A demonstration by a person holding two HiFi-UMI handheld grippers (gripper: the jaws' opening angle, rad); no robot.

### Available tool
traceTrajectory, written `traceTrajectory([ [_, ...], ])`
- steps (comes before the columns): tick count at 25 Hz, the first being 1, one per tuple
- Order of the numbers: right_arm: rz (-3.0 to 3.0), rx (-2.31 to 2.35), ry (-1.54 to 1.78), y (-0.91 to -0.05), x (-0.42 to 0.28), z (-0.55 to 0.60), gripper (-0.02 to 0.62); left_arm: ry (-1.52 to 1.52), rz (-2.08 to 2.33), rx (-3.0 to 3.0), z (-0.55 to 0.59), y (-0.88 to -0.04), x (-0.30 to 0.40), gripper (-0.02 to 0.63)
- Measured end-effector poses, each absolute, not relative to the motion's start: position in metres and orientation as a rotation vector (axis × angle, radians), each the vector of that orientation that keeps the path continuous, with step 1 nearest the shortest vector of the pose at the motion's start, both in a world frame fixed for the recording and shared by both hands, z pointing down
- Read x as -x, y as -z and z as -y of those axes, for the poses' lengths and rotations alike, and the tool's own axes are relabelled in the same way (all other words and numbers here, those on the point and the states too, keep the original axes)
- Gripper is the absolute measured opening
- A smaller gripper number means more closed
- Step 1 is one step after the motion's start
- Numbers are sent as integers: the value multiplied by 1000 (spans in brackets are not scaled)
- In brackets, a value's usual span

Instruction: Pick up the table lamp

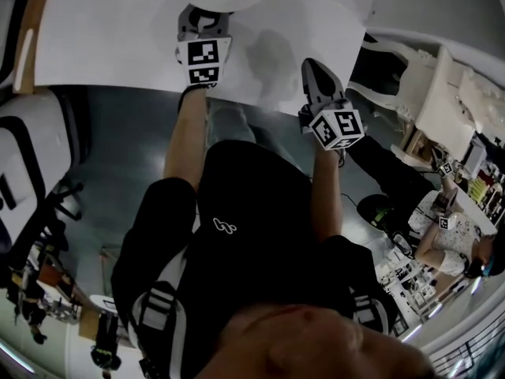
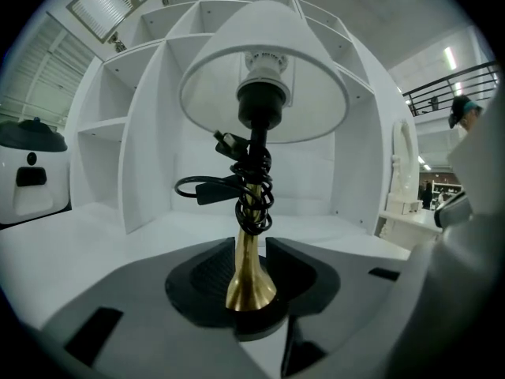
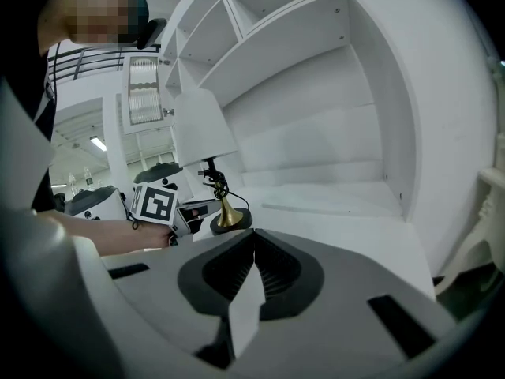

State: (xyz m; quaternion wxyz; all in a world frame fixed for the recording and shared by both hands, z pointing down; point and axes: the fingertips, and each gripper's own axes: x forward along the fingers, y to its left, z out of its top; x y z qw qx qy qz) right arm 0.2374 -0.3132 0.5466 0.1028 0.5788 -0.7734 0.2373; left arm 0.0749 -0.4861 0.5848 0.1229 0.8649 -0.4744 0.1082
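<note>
Okay, closest to me, my right gripper (image 3: 252, 239) hangs low over the white table (image 3: 339, 204) with its jaws drawn together at the tips and nothing between them. It is set back and well off to the side of the lamp.

Now my left gripper (image 2: 245, 247): its jaws stand wide, one on each side of the brass stem (image 2: 249, 279), low down where the stem flares, and the pads are not pressing on it. From the right gripper view, that gripper's marker cube (image 3: 158, 204) and my forearm (image 3: 95, 234) sit just beside the lamp's dark round base (image 3: 231, 223), which rests flat on the table.

On to the table lamp (image 2: 252, 156) itself: it stands upright, with a black cord (image 2: 241, 189) wound in loops around the upper stem and its plug sticking out to one side. Above that sits a black socket (image 2: 259, 105), and over it the white shade (image 2: 268, 46).

Behind the lamp, a white shelf unit (image 2: 146, 125) rises from the back of the table. Far left, there's a white appliance with a dark lid (image 2: 30, 168).
</note>
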Motion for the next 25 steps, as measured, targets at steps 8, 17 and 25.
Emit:
traceTrajectory([
  [8, 2262, -1718, -743, -558, -229, 327, 18, -340, 1371, -2572, 507, -590, -76, 112],
  [17, 2231, -1745, -790, -565, -230, 332, 18, -386, 1376, -2655, 515, -585, -80, 109],
  [25, 2212, -1734, -803, -570, -216, 330, 18, -357, 1324, -2738, 520, -584, -85, 107],
])
